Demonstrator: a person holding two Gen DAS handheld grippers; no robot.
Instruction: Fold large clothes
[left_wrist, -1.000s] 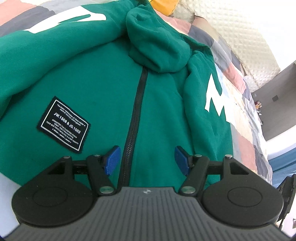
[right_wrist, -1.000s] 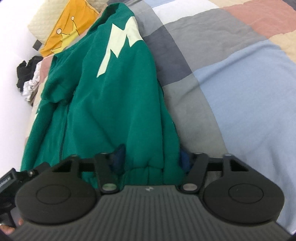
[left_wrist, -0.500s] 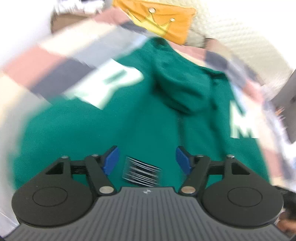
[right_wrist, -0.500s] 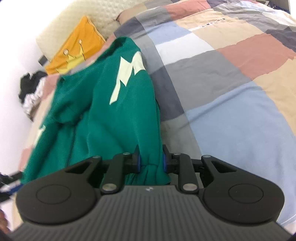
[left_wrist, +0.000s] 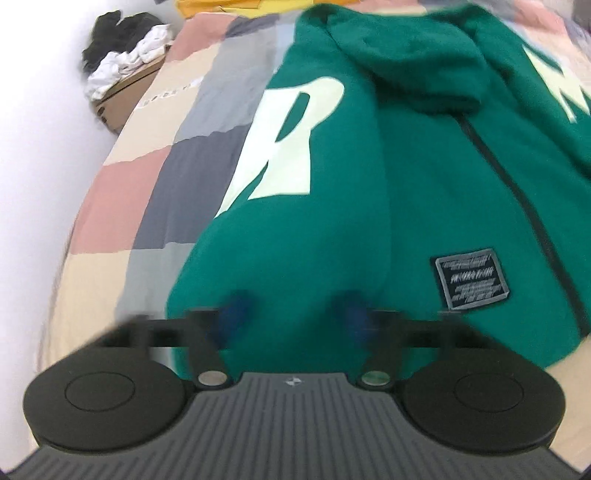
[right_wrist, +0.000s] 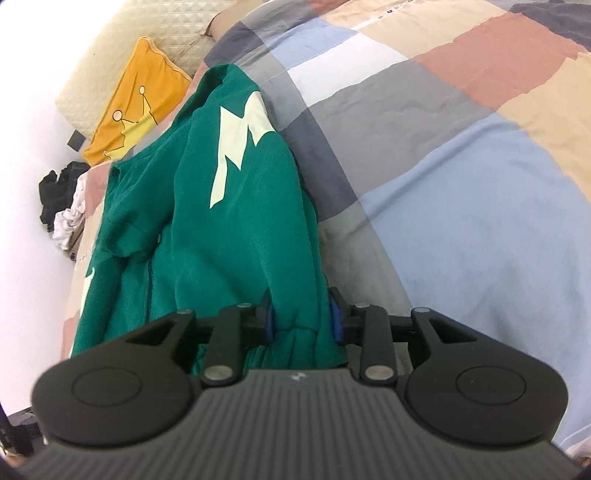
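A large green zip hoodie (left_wrist: 369, 192) with pale letters and a black patch (left_wrist: 469, 282) lies on the patchwork bed. My left gripper (left_wrist: 293, 314) is open, blurred, its blue pads on either side of the hoodie's left sleeve end near the hem. In the right wrist view the hoodie (right_wrist: 229, 221) stretches away from me. My right gripper (right_wrist: 301, 321) is shut on the cuff of its right sleeve, the fabric bunched between the blue pads.
The patchwork bedspread (right_wrist: 461, 155) extends to the right. An orange crown pillow (right_wrist: 136, 103) and a cream headboard lie at the far end. A box with black and white clothes (left_wrist: 122, 70) sits beside the bed by the white wall.
My right gripper has closed on the sleeve cuff and lifted back. My left gripper has swung left from the zip to the left sleeve, staying open.
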